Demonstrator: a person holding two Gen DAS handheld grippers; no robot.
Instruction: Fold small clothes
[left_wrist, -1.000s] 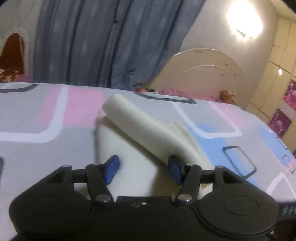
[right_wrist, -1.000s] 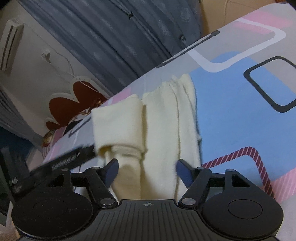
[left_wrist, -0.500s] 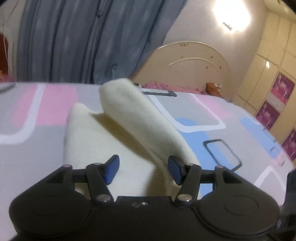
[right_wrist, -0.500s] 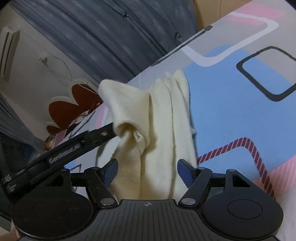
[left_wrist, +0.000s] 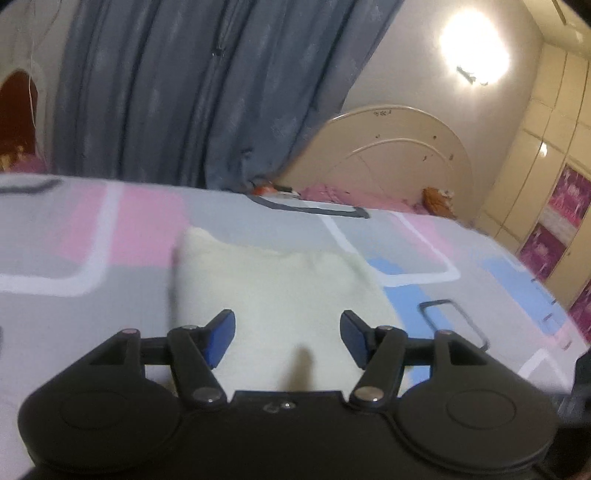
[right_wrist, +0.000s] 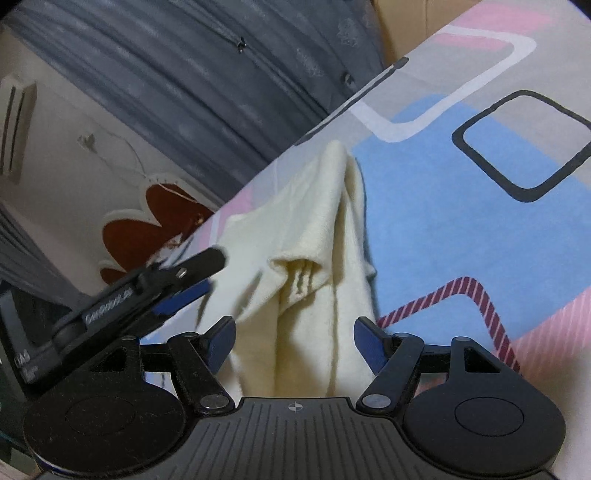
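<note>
A small cream garment (left_wrist: 280, 291) lies folded on the patterned bedsheet (left_wrist: 92, 236). My left gripper (left_wrist: 287, 338) is open and empty, its jaws spread just above the garment's near part. In the right wrist view the garment (right_wrist: 314, 266) lies lengthwise with a sleeve folded over its middle. My right gripper (right_wrist: 293, 341) is open and empty at the garment's near end. The left gripper (right_wrist: 173, 291) shows there at the garment's left edge, not holding cloth.
The bedsheet (right_wrist: 461, 221) has pink, blue and grey blocks. Grey curtains (left_wrist: 192, 92) hang behind the bed. A cream headboard (left_wrist: 399, 166) stands at the back right, wardrobe doors (left_wrist: 554, 184) at the far right.
The left gripper carried the sleeve up and over the garment, then let it go. The sleeve now lies flat on the garment, and the left gripper has drawn back.
</note>
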